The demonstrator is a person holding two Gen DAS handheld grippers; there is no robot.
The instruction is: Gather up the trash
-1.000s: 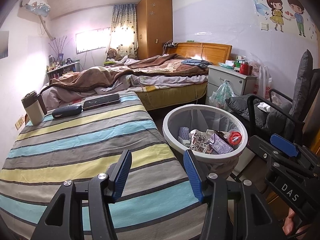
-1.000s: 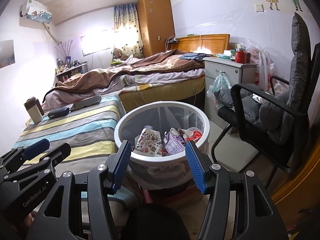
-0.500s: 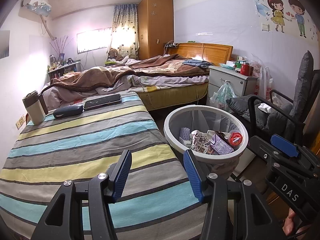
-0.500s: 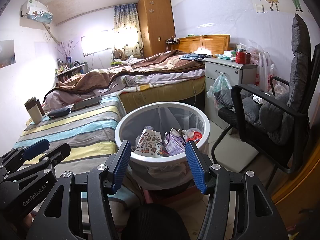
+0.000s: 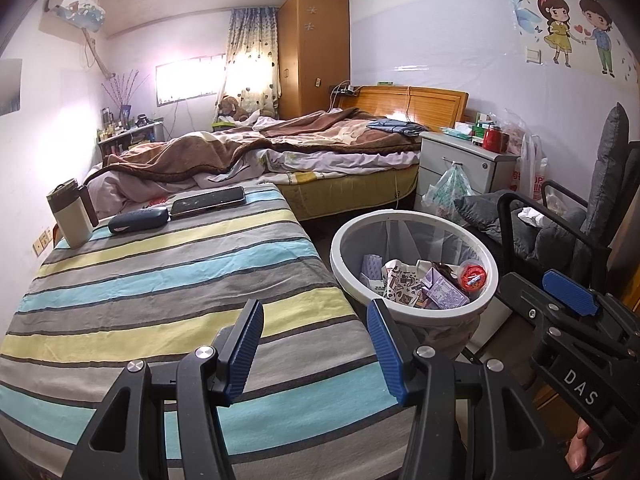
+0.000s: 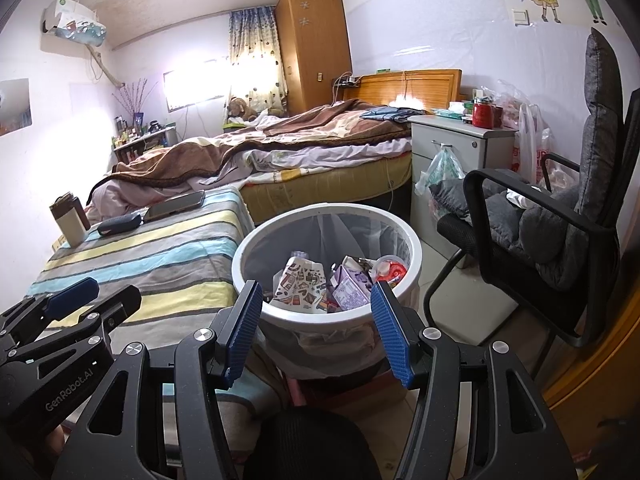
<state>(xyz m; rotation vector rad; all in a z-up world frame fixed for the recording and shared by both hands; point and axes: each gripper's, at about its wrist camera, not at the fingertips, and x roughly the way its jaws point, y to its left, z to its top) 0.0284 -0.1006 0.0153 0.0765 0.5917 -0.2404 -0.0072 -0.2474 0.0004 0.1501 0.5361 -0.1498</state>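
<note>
A white round trash bin (image 5: 416,308) (image 6: 256,248) lined with a clear bag stands beside the striped table. It holds a patterned paper bag (image 6: 298,286), a purple carton (image 6: 350,286) and a red-lidded cup (image 6: 392,270). My left gripper (image 5: 314,338) is open and empty above the striped cloth (image 5: 160,280), left of the bin. My right gripper (image 6: 316,328) is open and empty, just in front of the bin's near rim. Each gripper shows in the other's view, the right (image 5: 568,294) and the left (image 6: 74,296).
On the striped cloth's far end lie a phone (image 5: 208,202), a dark case (image 5: 138,220) and a tumbler (image 5: 72,216). A black chair with grey cushions (image 6: 560,216) stands right of the bin. A bed (image 5: 280,148) and a white nightstand (image 5: 460,168) are behind.
Both views have shifted only slightly. Both grippers stay open and empty, and the bin's contents are the same.
</note>
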